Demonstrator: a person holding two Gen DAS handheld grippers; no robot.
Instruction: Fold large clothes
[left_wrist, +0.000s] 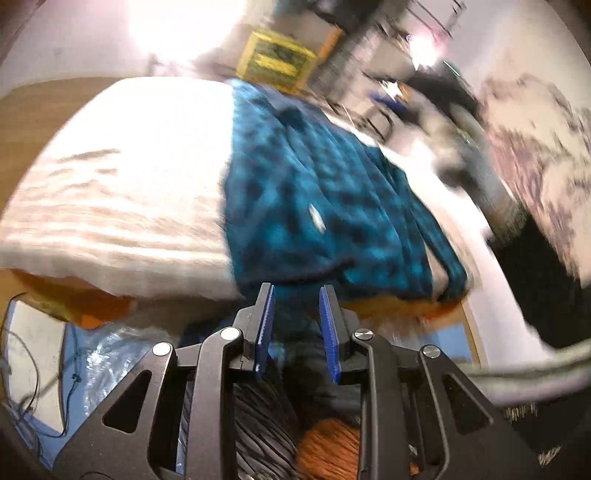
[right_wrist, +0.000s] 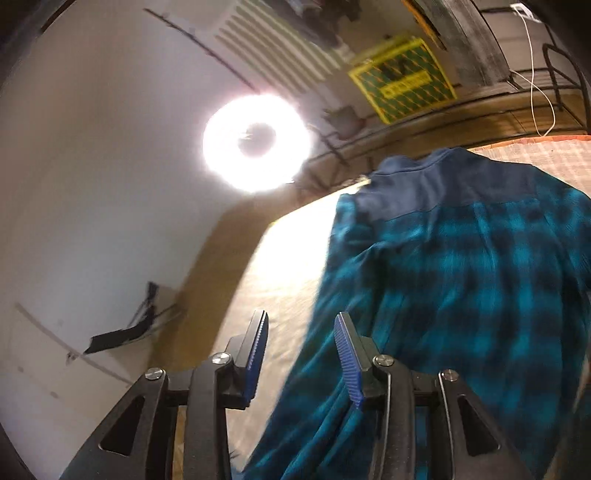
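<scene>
Lying: the blue-and-black plaid shirt (left_wrist: 325, 192) is spread on a pale quilted cover (left_wrist: 122, 184) over a raised surface, its lower hem reaching the near edge.
Shirt, right wrist view: the plaid shirt (right_wrist: 461, 288) lies back side up, with a plain navy yoke and collar (right_wrist: 436, 181) at its far end.
Left gripper (left_wrist: 297, 295): jaws apart by a narrow gap; no fabric between the blue pads (left_wrist: 266, 325); fingertips sit just short of the shirt hem.
Right gripper (right_wrist: 301, 325): jaws apart, wider than the left; nothing between the pads (right_wrist: 349, 354); the right-hand finger overlaps the shirt edge in the view, contact cannot be determined.
Container below left gripper: a dark slatted basket-like form (left_wrist: 255, 424) shows between the gripper arms, with an orange knitted item (left_wrist: 328, 446) in it; its rim is cut off by the gripper, so its shape and further contents are unclear.
Under the cover: an orange layer (left_wrist: 92, 295) shows below the pale cover's near edge.
Floor, left side: blue plastic sheeting (left_wrist: 96, 354) and thin dark cables (left_wrist: 33, 369), partly cut off by the frame edge.
Background: a yellow-and-green printed box (right_wrist: 402, 79) stands beyond the far end of the surface; a ring light (right_wrist: 256, 142) glares out the area around it.
Hard to read: the left wrist view is motion-blurred; the grey and dark shapes at its right edge (left_wrist: 461, 147) cannot be identified.
</scene>
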